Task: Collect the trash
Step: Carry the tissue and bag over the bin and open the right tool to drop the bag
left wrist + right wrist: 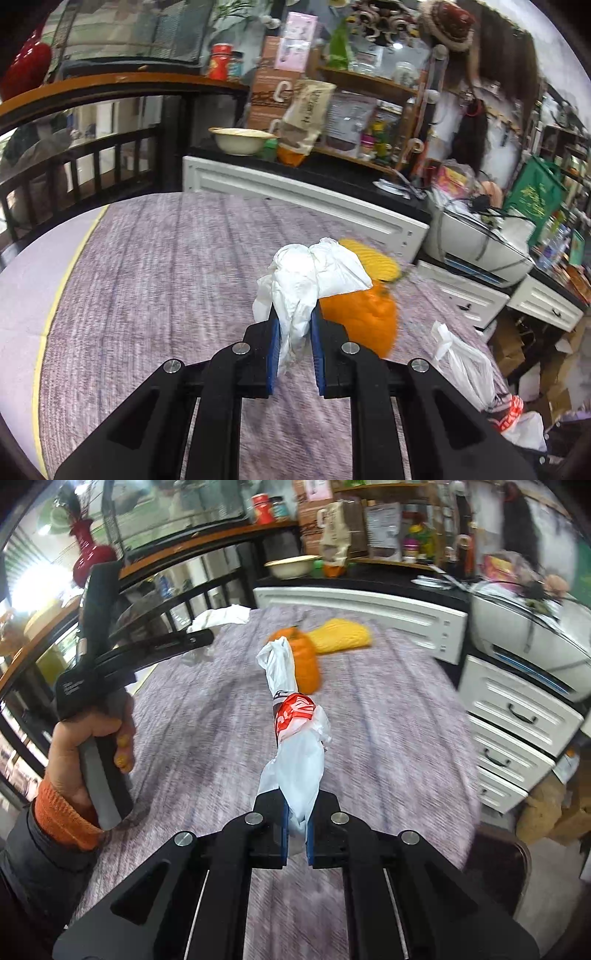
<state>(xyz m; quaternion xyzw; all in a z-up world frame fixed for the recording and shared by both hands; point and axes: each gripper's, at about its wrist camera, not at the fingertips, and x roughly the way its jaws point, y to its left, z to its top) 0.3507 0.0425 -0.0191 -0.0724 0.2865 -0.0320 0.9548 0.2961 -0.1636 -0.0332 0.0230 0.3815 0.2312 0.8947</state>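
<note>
Left gripper [295, 325] pinching crumpled white tissue [314, 273]; right gripper [296, 819] clamped on twisted plastic bag [295, 738]; orange bag [304, 661] on purple tablecloth [388, 738] beyond.

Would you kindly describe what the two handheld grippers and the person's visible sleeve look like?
Both the left gripper and the right gripper are matte black, with angular linkage arms, silver round pivot pins and blue pads lining the fingers. In the right wrist view, the left tool's handle is black and grey with small pale lettering. The sleeve is dark and padded, with an orange knitted cuff.
</note>
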